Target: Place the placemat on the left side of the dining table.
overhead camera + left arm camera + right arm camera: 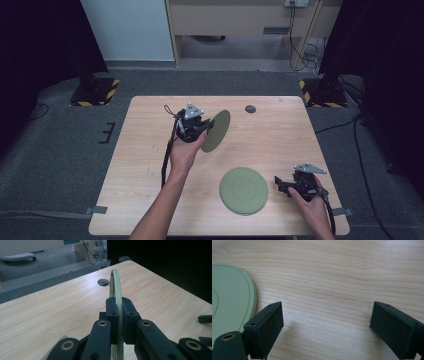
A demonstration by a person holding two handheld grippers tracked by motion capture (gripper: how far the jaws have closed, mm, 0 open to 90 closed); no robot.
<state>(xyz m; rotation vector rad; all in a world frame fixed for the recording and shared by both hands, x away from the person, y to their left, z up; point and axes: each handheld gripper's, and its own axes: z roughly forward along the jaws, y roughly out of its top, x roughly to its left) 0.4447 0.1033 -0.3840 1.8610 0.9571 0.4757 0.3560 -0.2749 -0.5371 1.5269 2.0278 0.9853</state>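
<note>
Left gripper [119, 315] jaws clamping upright green plate [115, 285], right gripper [325, 327] jaws wide apart beside green plates [244, 190], no legible writing.

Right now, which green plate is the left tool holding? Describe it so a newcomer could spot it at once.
Start at the wooden table and find the round grommet hole near its far edge. Just left of that hole, the left tool clamps a green plate by its rim. Unlike the green plates lying flat near the right tool, this one is lifted and tilted on edge.
</note>
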